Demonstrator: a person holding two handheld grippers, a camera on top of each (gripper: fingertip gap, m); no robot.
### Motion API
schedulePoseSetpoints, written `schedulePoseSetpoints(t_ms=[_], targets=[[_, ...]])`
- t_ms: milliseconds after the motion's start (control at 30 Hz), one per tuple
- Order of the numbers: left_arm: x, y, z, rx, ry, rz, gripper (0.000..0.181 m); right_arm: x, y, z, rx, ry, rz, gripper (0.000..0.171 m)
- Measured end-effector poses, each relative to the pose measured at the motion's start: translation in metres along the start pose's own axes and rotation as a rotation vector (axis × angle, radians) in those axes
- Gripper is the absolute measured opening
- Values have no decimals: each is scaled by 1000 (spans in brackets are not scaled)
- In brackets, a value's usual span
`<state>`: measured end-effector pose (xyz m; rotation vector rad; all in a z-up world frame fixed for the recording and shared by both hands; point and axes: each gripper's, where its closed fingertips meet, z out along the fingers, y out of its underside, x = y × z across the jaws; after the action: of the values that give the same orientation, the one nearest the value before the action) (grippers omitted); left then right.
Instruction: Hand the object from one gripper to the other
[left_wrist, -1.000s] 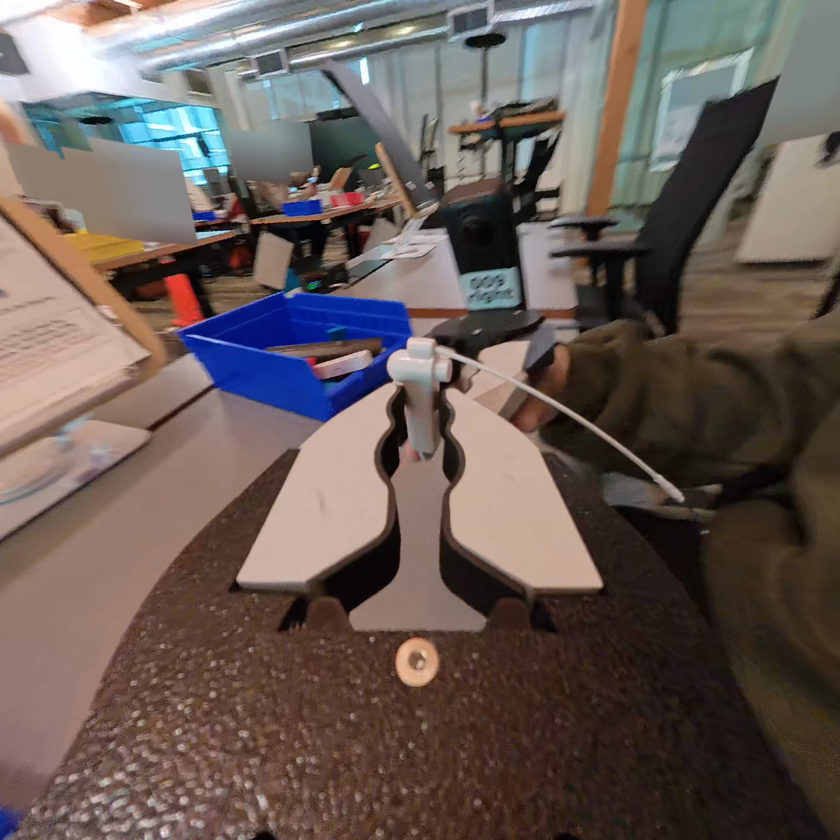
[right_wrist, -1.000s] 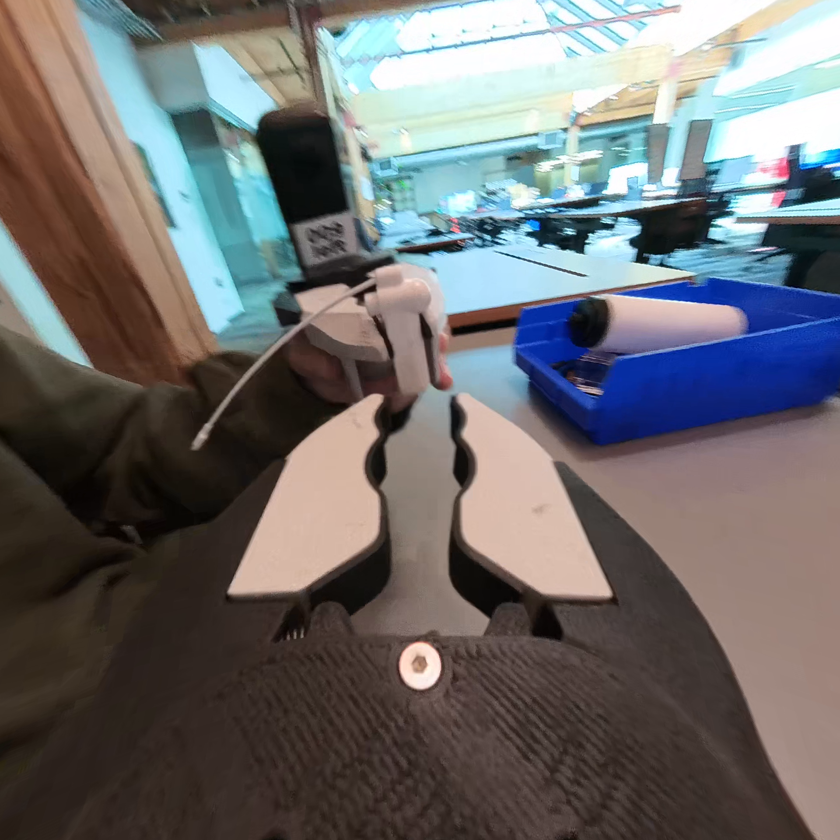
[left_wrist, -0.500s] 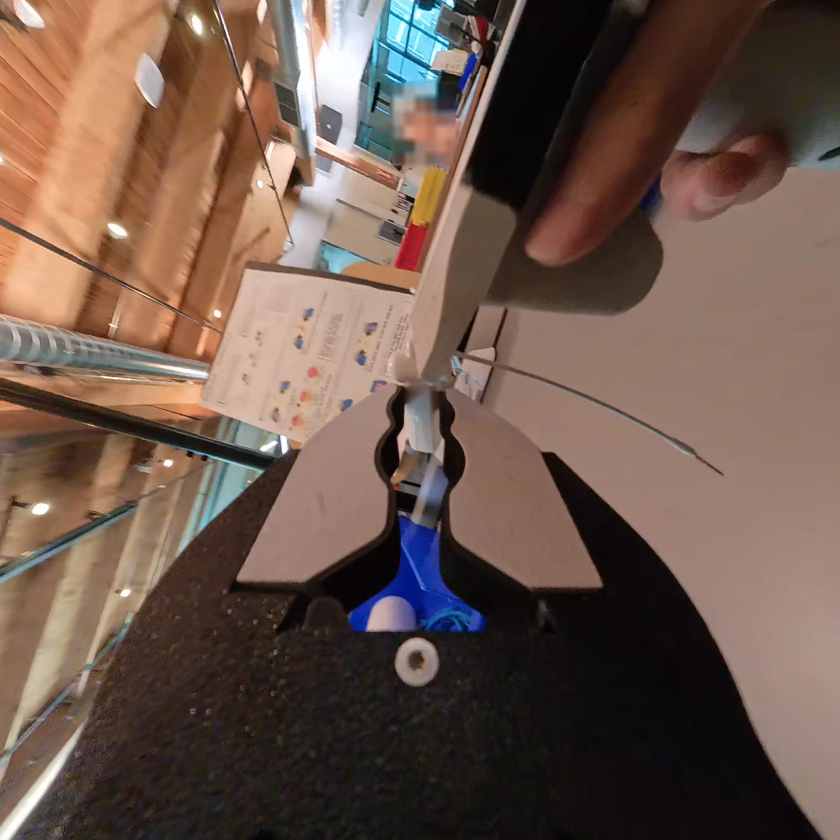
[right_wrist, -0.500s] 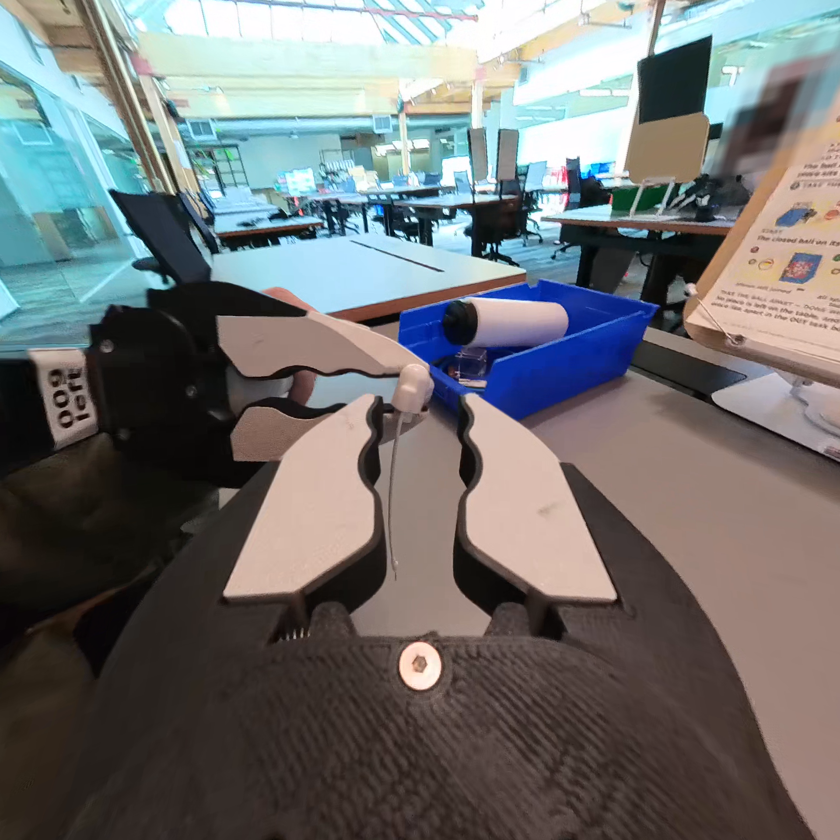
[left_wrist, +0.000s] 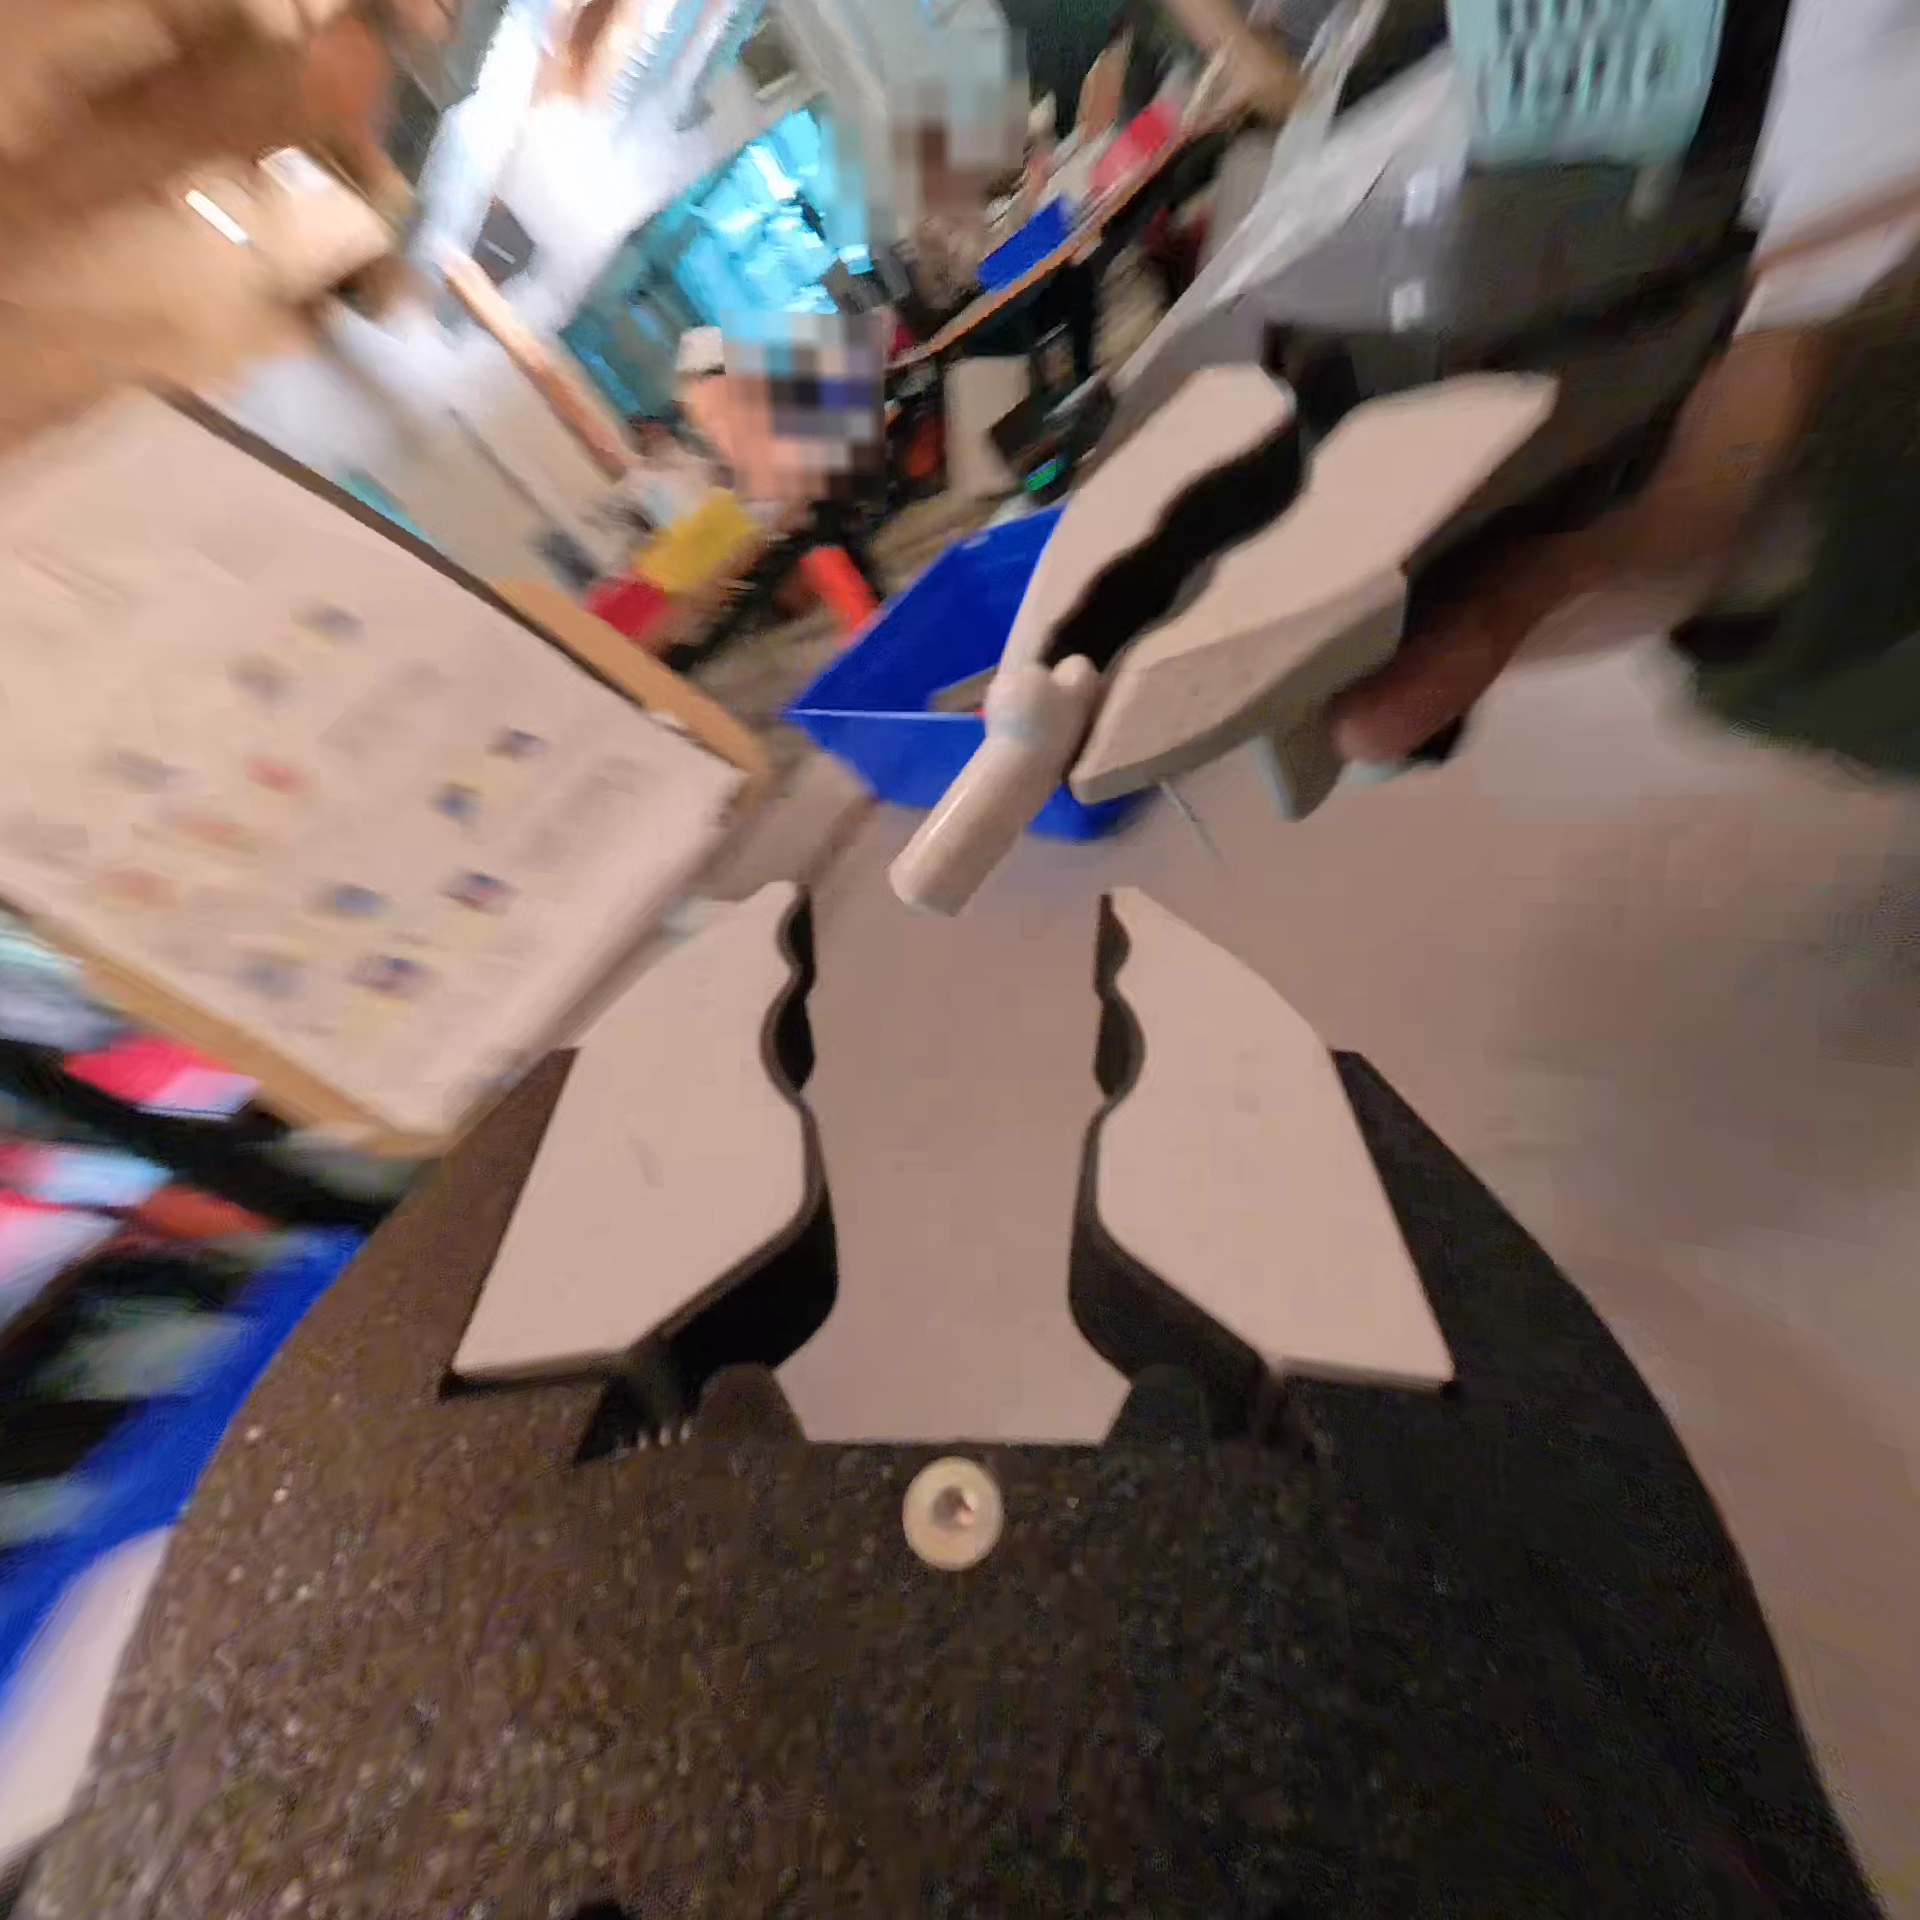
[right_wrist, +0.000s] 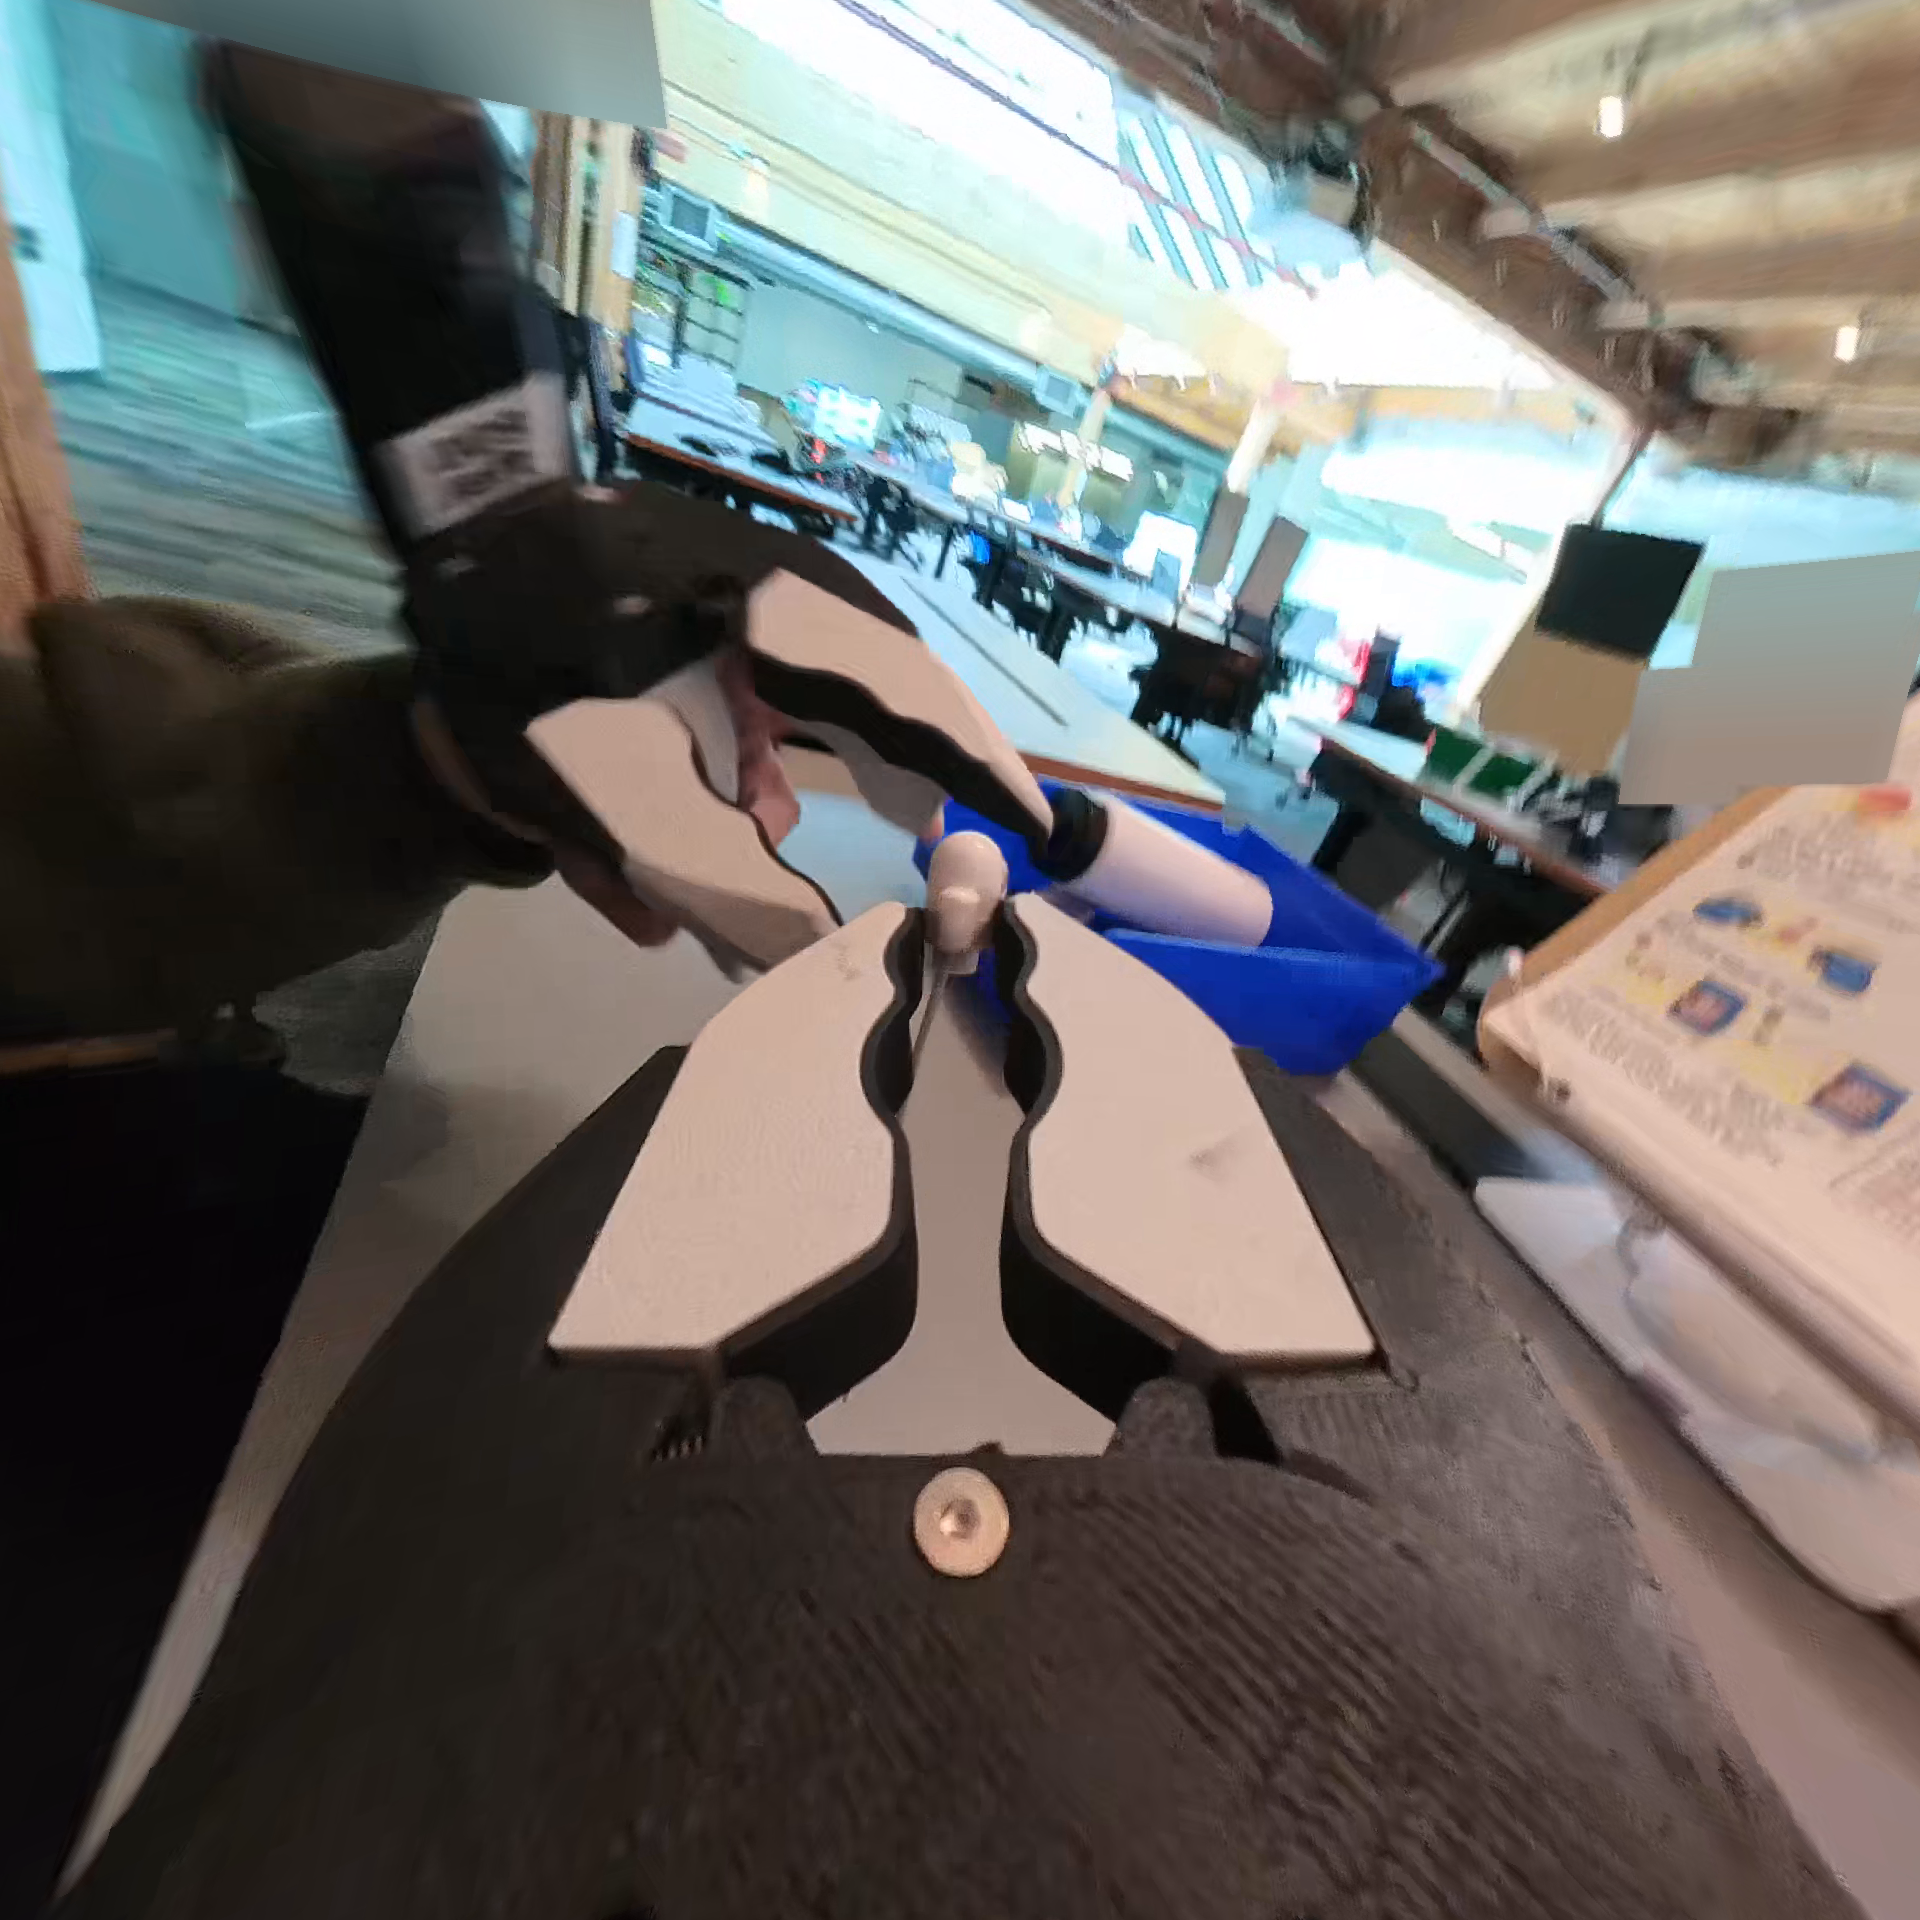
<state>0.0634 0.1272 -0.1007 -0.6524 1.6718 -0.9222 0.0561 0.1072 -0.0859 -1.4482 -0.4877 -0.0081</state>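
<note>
Although both views are blurred, the handover looks essentially done: the small white plastic adapter with its thin white cable (right_wrist: 961, 902) sits pinched between the tips of the right gripper (right_wrist: 961, 920), just above the middle of the right wrist view, its rounded head poking up past the 2 grey fingers and the cable trailing down into the narrow gap between them. Seen from the left wrist view, the same adapter (left_wrist: 992, 790) sticks out of that gripper's tips right of centre, in the upper half of the frame. The left gripper (left_wrist: 951, 904) is released, its jaws spread wide with only grey tabletop (left_wrist: 1558, 1039) between them, and it is apart from the adapter, though still near. By my judgement, what is left is only for the 2 tools to separate further. Behind them a blue plastic bin (right_wrist: 1278, 966) holds a white roll with a black end (right_wrist: 1153, 873), and a printed sheet on a board (left_wrist: 312, 769) stands at the left.
</note>
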Motion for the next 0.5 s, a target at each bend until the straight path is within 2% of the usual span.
schedulePoseSetpoints(t_ms=[33, 133, 200, 300, 500], targets=[[5, -3, -2, 35, 106, -179, 56, 0, -4, -5, 37, -3, -51, 13], [17, -18, -17, 152, 442, -680, 56, -8, -12, -16, 115, -31, -260, 13], [25, -17, -23, 131, 627, -903, 51, -15, -10, -17, 94, -55, -356, 13], [45, -10, -32, 55, 858, -1050, 47, -25, -5, -12, 61, -93, -400, 13], [43, -9, -31, 103, 969, -1247, 41, -47, 2, -4, 30, -193, -451, 13]])
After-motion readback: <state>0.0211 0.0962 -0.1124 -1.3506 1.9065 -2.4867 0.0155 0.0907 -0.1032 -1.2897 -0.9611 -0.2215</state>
